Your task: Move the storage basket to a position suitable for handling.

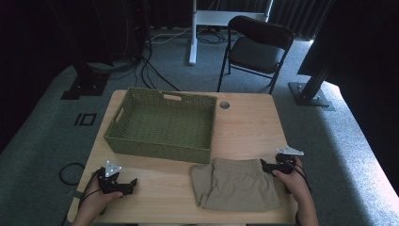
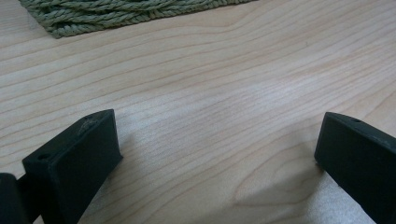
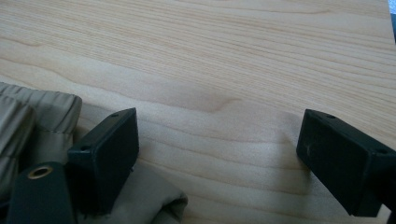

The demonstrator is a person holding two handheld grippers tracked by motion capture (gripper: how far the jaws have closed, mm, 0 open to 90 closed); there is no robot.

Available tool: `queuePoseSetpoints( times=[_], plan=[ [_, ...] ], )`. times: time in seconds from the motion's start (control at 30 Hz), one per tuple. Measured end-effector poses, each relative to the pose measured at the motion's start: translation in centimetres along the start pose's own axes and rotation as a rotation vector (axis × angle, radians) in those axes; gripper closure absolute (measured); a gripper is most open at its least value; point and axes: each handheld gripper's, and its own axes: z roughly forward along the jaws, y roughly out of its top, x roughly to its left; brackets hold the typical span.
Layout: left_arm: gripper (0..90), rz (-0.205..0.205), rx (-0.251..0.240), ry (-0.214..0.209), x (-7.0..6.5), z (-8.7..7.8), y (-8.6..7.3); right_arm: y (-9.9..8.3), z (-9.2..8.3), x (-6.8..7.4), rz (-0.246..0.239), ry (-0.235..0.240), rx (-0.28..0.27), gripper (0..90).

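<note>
While folded shorts (image 1: 236,183) lie waistband toward basket (image 1: 162,125) | long axis sideways | both tools spread wide, empty.

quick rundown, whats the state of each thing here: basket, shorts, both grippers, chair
basket: upright on the table, nothing inside
shorts: folded, lying flat on the table in front of the basket, not held
left gripper: jaws open over bare wood, nothing between them
right gripper: jaws open, nothing between them, at the right edge of the shorts
chair: unfolded, standing on the floor beyond the table, seat bare
</note>
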Motion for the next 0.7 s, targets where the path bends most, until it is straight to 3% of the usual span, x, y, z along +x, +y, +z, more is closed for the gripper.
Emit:
queuePoseSetpoints(
  times=[0.13, 0.2, 0.4, 0.53, 0.7],
  plan=[
    [1.0, 0.029, -0.002, -0.025, 0.0, 0.0, 0.0, 0.0, 0.0, 0.0, -0.002, 0.002, 0.001, 12.4],
    [1.0, 0.044, -0.007, -0.057, 0.1, 0.0, 0.0, 0.1, 0.1, 0.0, 0.002, -0.003, -0.001, 13.1],
    [1.0, 0.043, 0.011, -0.059, 1.0, -0.2, 0.1, 0.2, 0.1, 0.0, 0.015, -0.013, -0.005, 13.1],
    [1.0, 0.04, 0.007, -0.066, 1.6, -0.4, 0.5, 0.9, -0.4, 0.3, 0.032, 0.008, -0.02, 13.1],
    [1.0, 0.04, -0.003, -0.069, 2.0, -0.7, 1.2, 2.0, -1.1, 0.7, 0.032, 0.001, -0.048, 13.1]
  ],
)
